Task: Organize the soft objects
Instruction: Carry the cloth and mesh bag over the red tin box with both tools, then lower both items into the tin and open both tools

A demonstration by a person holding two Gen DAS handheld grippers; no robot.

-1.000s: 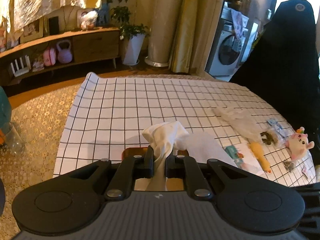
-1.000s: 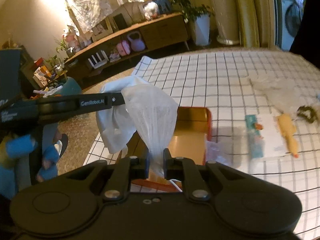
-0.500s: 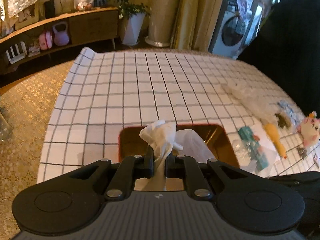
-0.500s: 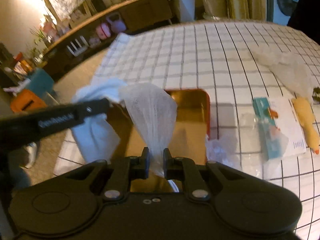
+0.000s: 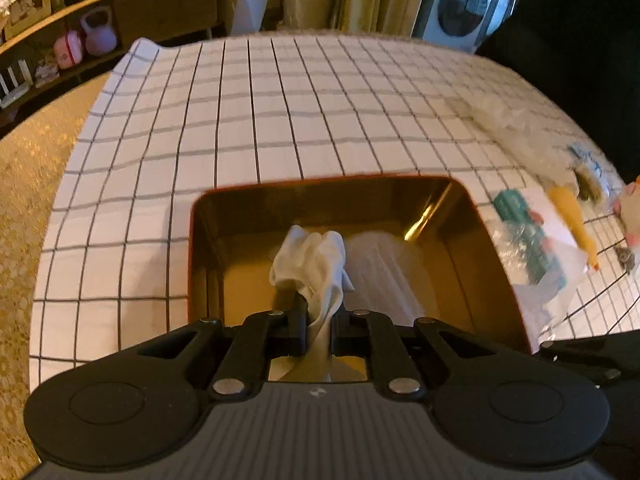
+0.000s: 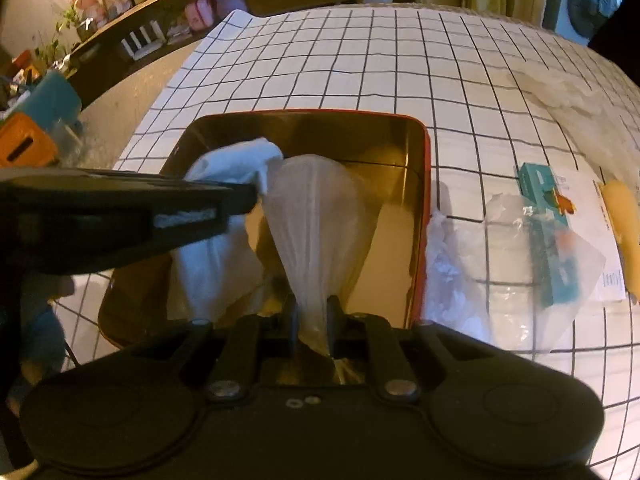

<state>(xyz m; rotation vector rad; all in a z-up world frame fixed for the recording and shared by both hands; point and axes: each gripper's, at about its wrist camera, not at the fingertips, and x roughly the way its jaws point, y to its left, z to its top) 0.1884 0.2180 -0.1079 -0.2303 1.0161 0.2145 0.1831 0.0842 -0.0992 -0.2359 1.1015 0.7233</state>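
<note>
A white cloth [image 5: 316, 268] is pinched in my left gripper [image 5: 320, 320], which is shut on it and holds it inside a red-rimmed tin box [image 5: 240, 192] with a gold interior. The same cloth [image 6: 316, 232] is also pinched in my right gripper [image 6: 312, 320], shut on its other end over the tin box [image 6: 424, 216]. In the right wrist view the left gripper [image 6: 240, 200] reaches in from the left with a bunch of cloth beside it. The cloth hangs down into the box.
The box stands on a white checked tablecloth [image 5: 280, 112]. To its right lie a clear plastic packet with a teal card [image 6: 548, 240], a yellow plush toy [image 5: 568, 220] and crumpled plastic [image 5: 504, 120]. A shelf unit [image 5: 100, 28] stands beyond the table's far edge.
Both grippers have moved down and forward, carrying the white cloth from above the box into it. The box now fills the middle of both views.
</note>
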